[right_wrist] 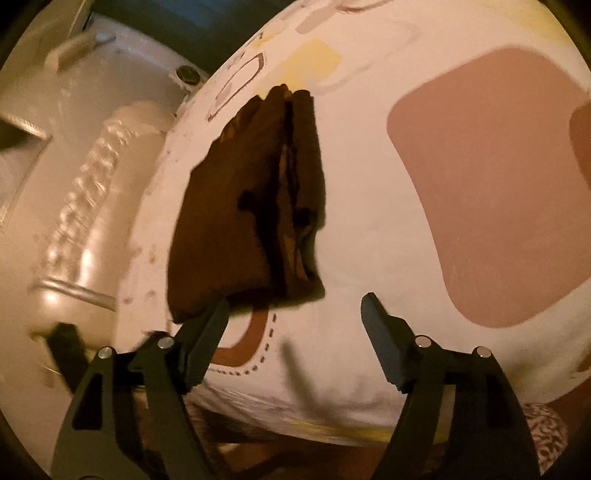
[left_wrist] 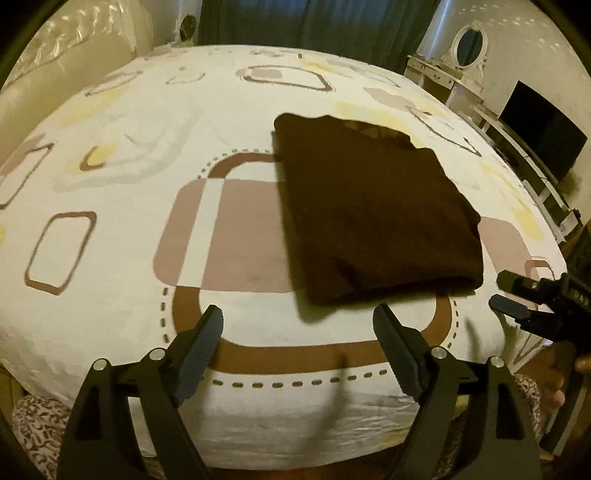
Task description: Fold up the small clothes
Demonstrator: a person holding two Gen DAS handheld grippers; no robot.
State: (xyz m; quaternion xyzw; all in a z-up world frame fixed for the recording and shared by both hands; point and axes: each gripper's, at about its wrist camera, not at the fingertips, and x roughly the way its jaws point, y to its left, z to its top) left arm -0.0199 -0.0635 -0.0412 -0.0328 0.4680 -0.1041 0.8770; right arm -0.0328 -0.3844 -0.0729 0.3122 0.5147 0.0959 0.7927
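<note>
From my left gripper (left_wrist: 297, 328) I look down over a bed (left_wrist: 122, 229) covered with a white sheet printed with brown, pink and yellow rounded squares. A dark brown garment (left_wrist: 373, 214) lies folded into a neat rectangle on the sheet, right of the middle and just beyond my fingertips. My left fingers (left_wrist: 201, 341) stand wide apart and released, with only sheet between them; the garment's near edge sits just past the right one, not touching it as far as I can see.

At the right edge of that view my right gripper (left_wrist: 504, 291) reaches in, its two dark fingertips parted, near the garment's near right corner but clear of it. A bit of my hand (left_wrist: 561, 384) shows below it.

From the right gripper (right_wrist: 295, 312) itself, the garment (right_wrist: 221, 236) appears edge-on, its stacked layers visible along the fold. The right fingers (right_wrist: 380, 339) are spread and released. The left one overlaps the garment's near corner in the picture; I cannot tell whether it touches the cloth. Nothing lies between the two.

Far behind the bed hangs a dark curtain (left_wrist: 306, 26). To the far right stand a white dressing table with an oval mirror (left_wrist: 468, 43) and a dark screen (left_wrist: 543, 125) on a low white unit.
</note>
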